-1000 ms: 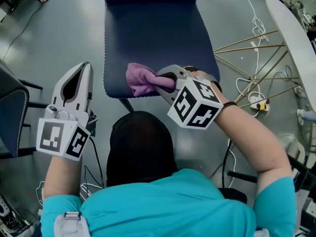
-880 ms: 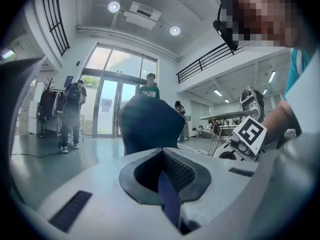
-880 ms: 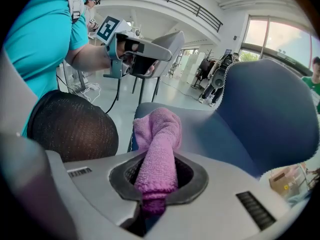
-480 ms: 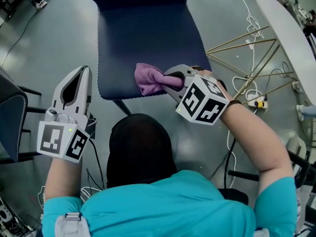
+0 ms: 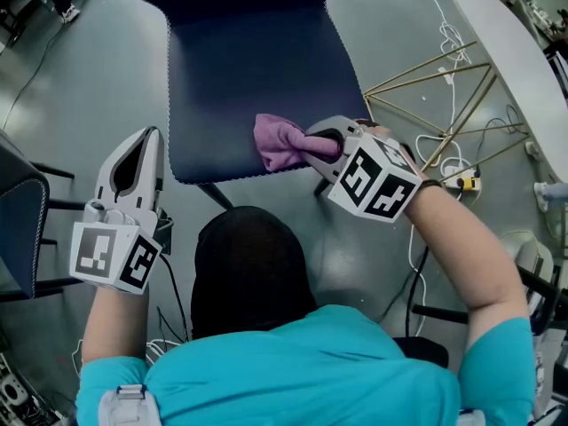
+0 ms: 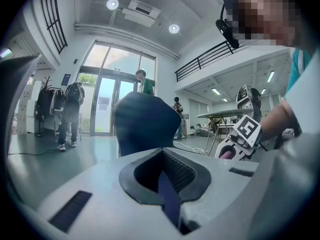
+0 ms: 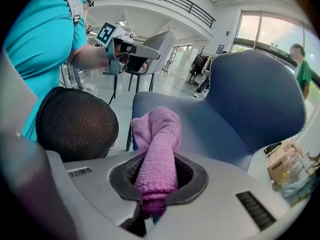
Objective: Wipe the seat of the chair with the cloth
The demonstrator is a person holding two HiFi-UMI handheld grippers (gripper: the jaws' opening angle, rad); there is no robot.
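The right claw [image 5: 308, 144] is clamped on the purple cloth [image 5: 280, 142]. In the right gripper view a rolled length of the cloth [image 7: 157, 149] runs back between the two jaws, and a loose bunch bulges out past their tips. That bunch sits on the dark blue seat [image 5: 248, 78] of the chair [image 7: 255, 94], close to the seat's near edge and right of its middle (it seems to press on the padding, though the head view alone cannot settle this). The right claw points left across the near right corner of the seat, with its marker cube [image 5: 373, 180] towards the person.

The left claw [image 5: 149, 140] has its jaws together with nothing between them; its own view shows only a thin dark slit where they meet [image 6: 169, 194]. It is held over the grey floor [image 5: 80, 78], left of the chair and apart from the seat's near left corner, pointing towards the far side.

The person's head [image 5: 253, 269], under a dark covering, is just near of the seat's edge. To the right stands a white-topped bench [image 5: 510, 56] on thin gold legs [image 5: 426, 69], with cables [image 5: 448, 34] on the floor around them. Part of a second chair [image 5: 18, 220] shows at the left edge.
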